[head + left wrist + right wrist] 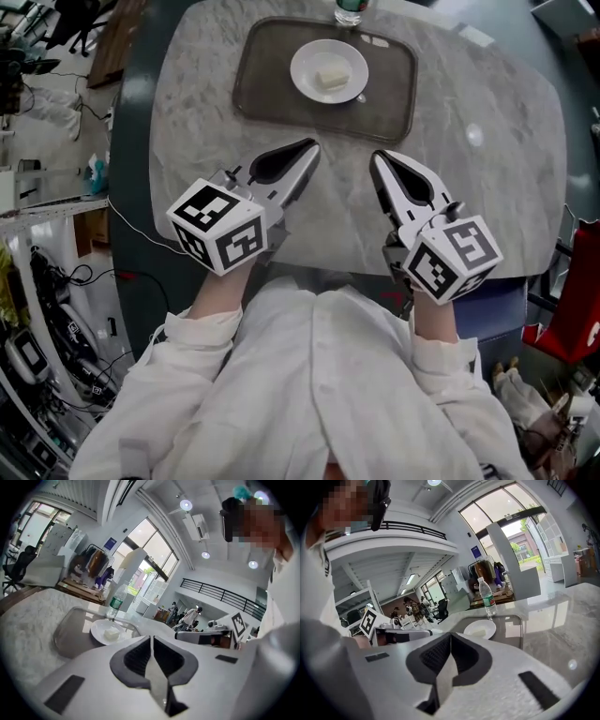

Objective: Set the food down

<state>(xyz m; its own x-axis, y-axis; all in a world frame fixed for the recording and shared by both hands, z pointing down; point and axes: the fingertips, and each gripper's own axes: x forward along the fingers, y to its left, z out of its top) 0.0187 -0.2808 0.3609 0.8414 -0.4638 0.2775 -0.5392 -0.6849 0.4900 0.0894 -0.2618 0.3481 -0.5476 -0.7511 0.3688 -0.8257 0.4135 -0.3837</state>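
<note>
A small pale block of food (330, 77) lies on a white plate (305, 66), which sits on a brown tray (258, 89) at the far side of the marble table (487, 187). My left gripper (312, 146) hovers just short of the tray's near edge, jaws shut with nothing between them. My right gripper (376, 157) is beside it, also shut and empty. In the left gripper view the food (111, 633) and plate (98, 632) show beyond the shut gripper (151, 638). The right gripper view shows the plate (480, 629) ahead of its shut gripper (450, 634).
A clear water bottle (349, 11) with a green label stands just behind the tray. The table's rounded near edge runs right in front of the person's body. Cables and equipment crowd the floor at the left, and a red object stands at the right.
</note>
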